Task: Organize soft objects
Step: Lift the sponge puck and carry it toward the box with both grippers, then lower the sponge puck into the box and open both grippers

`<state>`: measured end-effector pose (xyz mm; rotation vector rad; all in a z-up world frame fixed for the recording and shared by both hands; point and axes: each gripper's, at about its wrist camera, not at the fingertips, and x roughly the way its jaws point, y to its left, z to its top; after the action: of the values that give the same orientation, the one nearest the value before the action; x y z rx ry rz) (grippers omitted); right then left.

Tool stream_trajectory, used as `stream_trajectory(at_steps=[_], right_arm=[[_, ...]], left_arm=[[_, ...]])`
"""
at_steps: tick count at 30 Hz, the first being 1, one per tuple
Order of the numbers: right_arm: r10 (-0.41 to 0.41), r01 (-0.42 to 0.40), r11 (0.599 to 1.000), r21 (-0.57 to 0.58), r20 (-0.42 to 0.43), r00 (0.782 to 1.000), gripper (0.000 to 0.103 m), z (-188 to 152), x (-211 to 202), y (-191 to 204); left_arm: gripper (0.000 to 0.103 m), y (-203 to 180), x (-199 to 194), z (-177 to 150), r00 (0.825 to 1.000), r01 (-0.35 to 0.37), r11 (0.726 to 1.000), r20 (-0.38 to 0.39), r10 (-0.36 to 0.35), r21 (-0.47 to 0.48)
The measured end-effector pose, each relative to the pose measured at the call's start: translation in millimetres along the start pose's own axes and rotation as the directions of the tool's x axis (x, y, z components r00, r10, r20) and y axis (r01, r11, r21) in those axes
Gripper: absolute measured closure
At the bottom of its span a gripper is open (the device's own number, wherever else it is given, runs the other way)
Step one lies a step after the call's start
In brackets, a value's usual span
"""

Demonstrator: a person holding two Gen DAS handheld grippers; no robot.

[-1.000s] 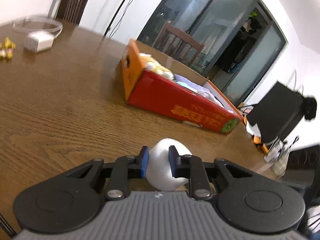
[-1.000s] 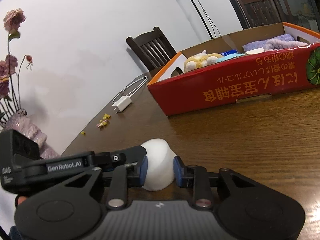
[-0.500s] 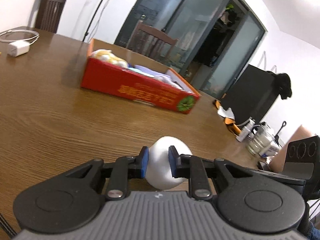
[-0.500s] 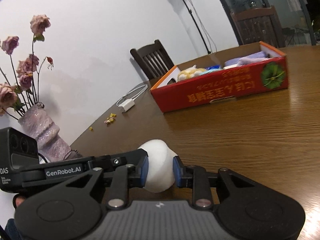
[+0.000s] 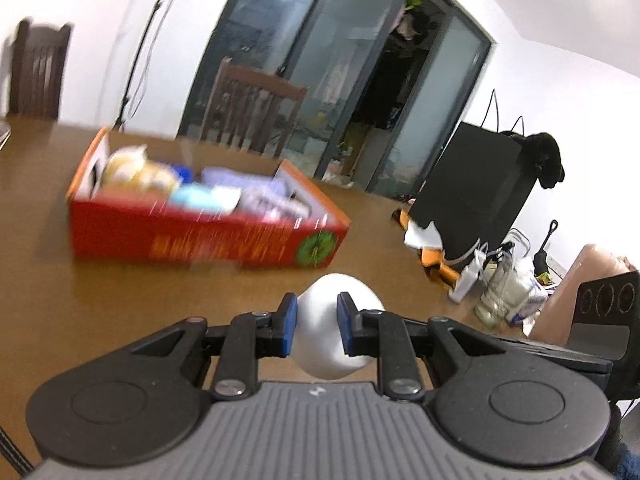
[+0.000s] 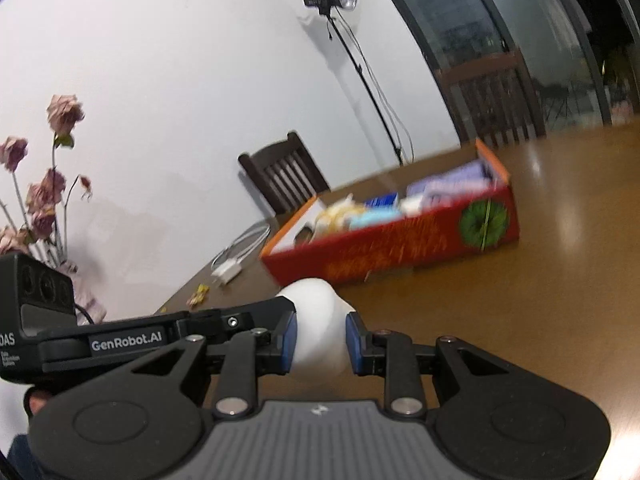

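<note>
While both grippers were off the table (image 5: 100,300), each pinched the same white soft lump between its blue pads. The left gripper (image 5: 317,330) had its jaws narrow, pressed into the lump (image 5: 324,336) so it bulged above and below the pads. The right gripper (image 6: 321,340) gripped the lump (image 6: 318,328) likewise, jaws nearly closed on it, with the left gripper's black body reaching in from the left side of that view. Beyond, well apart from the lump, a red box (image 5: 208,236) sat on the table, blurred, holding a yellow plush (image 5: 136,172) at its left end and pale cloths (image 5: 256,196) to the right. A charger (image 6: 226,270) and cable lay near the box's far end, by a vase of flowers (image 6: 44,200).
</note>
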<state>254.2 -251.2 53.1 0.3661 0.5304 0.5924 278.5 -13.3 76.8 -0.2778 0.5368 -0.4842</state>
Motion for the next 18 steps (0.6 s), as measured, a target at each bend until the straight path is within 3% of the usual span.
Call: stream_trajectory(at_steps=[5, 10, 18], right_arm=[[-0.034, 0.038, 0.998, -0.059, 0.055, 0.998, 0.077, 61, 24, -14], [-0.039, 0.040, 0.999, -0.026, 0.031, 0.999, 0.077, 108, 72, -43], [-0.037, 0.044, 0.996, 0.075, -0.099, 0.994, 0.074, 123, 153, -90]], left_arm=[[0.082, -2, 41, 53, 0.999, -0.012, 0.998, 0.035, 0.010, 0.059], [0.082, 20, 89, 93, 0.999, -0.042, 0.998, 0.000, 0.042, 0.040], [0.082, 69, 154, 98, 0.987, -0.109, 0.994, -0.117, 0.107, -0.013]])
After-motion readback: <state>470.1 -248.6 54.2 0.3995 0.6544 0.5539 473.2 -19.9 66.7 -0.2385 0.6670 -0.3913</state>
